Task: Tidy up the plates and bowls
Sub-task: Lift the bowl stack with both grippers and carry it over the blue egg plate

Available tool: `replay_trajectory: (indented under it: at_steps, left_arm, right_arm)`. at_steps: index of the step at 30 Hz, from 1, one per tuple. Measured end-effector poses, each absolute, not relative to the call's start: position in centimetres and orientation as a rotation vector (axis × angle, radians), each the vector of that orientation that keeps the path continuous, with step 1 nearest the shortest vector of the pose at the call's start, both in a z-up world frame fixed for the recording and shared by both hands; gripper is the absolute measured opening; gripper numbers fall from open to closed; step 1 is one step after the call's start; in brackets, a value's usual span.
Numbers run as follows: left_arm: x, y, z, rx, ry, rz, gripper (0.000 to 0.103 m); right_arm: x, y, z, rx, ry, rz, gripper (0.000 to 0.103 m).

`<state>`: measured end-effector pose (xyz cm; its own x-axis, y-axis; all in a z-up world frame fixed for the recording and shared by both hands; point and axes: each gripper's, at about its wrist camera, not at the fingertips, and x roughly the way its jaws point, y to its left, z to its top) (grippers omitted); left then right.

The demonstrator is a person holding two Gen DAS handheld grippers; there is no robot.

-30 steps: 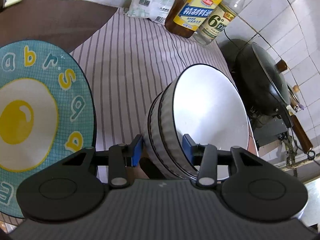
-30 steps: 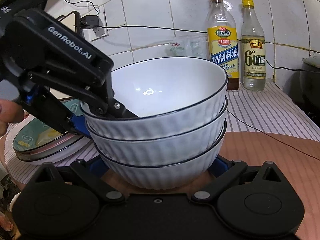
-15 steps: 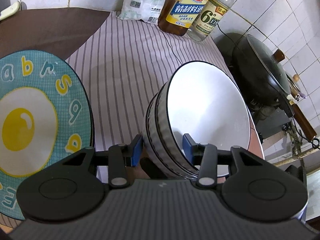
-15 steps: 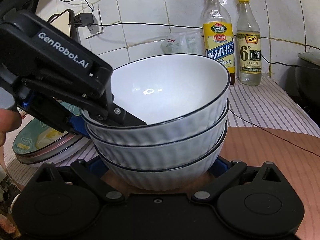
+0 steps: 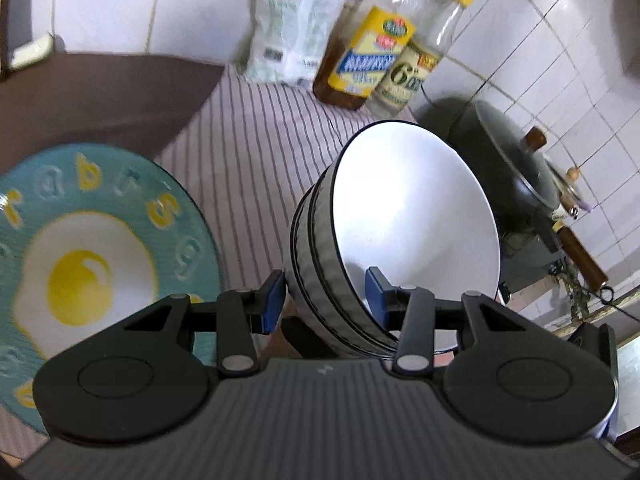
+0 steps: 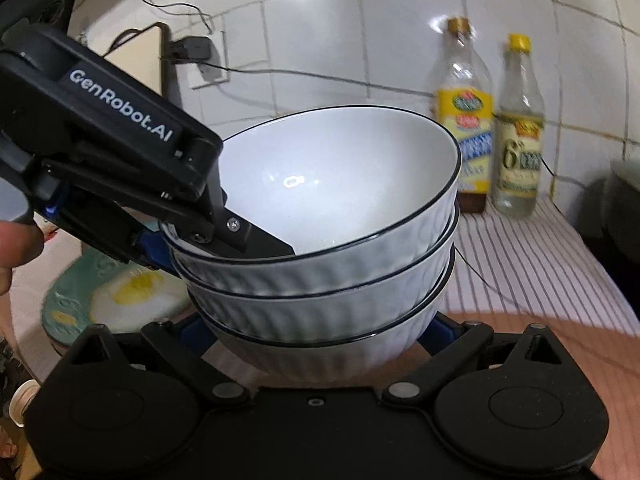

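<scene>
Bowls [image 6: 332, 248]: three white, dark-rimmed, nested in a stack. Left gripper [image 5: 326, 294]: clamped across the stack's rim, one finger inside the top bowl, one outside. Right gripper [image 6: 316, 336]: fingers spread either side of the bottom bowl; contact cannot be told. Plate [image 5: 80, 264]: teal, fried-egg print, left of the left gripper. Two bottles [image 6: 466, 120] on striped cloth [image 5: 260, 152] beyond the stack. Wok [image 5: 508, 160] to the right.

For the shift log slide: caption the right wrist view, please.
Left tool clamps the rim of three stacked white bowls, tilted, while the right tool straddles the bottom bowl, near the egg plate.
</scene>
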<state>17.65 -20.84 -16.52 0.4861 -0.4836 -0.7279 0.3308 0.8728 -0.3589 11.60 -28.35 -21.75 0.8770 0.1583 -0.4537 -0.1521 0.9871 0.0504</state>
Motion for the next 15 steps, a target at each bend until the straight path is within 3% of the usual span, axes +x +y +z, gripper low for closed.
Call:
replay_trajectory:
  at_steps: [15]
  left_arm:
    - [16.3,-9.9,-9.7,-0.199,0.869,-0.364,0.041]
  right_arm:
    - [14.7,-18.4,-17.1,-0.018,0.445,0.324,0.101]
